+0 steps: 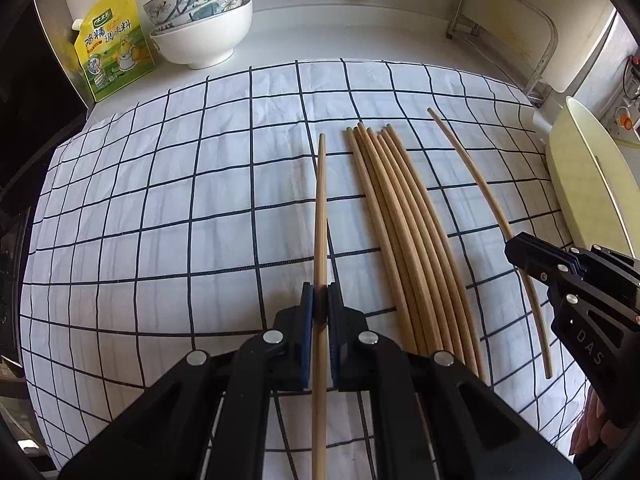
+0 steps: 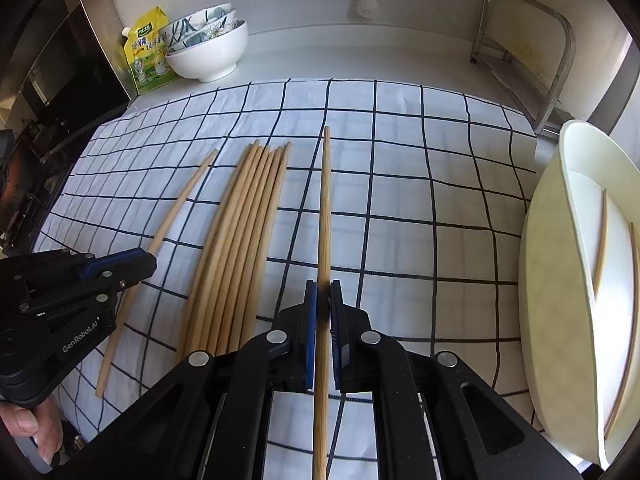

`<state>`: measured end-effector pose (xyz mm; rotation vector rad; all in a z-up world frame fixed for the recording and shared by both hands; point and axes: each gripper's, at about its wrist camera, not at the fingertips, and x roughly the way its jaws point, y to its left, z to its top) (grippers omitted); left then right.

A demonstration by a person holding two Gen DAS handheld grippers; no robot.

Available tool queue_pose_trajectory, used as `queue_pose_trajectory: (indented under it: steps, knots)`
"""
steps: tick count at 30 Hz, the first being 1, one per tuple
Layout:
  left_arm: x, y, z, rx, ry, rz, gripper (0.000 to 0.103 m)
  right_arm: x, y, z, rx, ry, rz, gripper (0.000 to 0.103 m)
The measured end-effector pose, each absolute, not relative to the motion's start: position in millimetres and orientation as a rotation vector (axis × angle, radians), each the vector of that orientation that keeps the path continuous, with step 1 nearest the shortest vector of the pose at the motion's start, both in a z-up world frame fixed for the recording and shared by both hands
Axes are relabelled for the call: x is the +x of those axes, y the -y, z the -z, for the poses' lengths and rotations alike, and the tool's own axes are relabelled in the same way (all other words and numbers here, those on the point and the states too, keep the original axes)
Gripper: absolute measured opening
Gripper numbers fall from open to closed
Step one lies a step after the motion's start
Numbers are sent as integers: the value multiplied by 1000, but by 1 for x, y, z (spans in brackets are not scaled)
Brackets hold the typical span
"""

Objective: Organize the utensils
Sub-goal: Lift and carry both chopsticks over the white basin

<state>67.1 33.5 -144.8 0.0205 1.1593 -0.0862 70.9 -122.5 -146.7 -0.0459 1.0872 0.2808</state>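
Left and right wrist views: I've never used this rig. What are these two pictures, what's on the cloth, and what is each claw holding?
Each picture comes from a fisheye camera on a hand-held claw, looking along its fingers. No robot arm; a person carries both. In the left wrist view, the left claw is shut on one chopstick. In the right wrist view, the right claw is shut on another chopstick. A bundle of chopsticks lies between them on the checked cloth. The white tray at right already holds two.
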Motion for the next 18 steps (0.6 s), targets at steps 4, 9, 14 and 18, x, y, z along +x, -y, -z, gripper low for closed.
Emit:
queue_pose_trajectory:
  steps: [4,9,14,18]
  knots:
    - [60,-27,128,40,-1148,117,8,59,128,124,6,-1059,-287,6]
    - [57,-10,101,67,-1105,157,8,42,145,92,50,-999,-272,6]
    - [67,24,72,97,-1052,229,8,32,183,64,89,-939,-211,6]
    - [75,69,52,107,-1020,330,8,24,230,53,115,-896,-112,6]
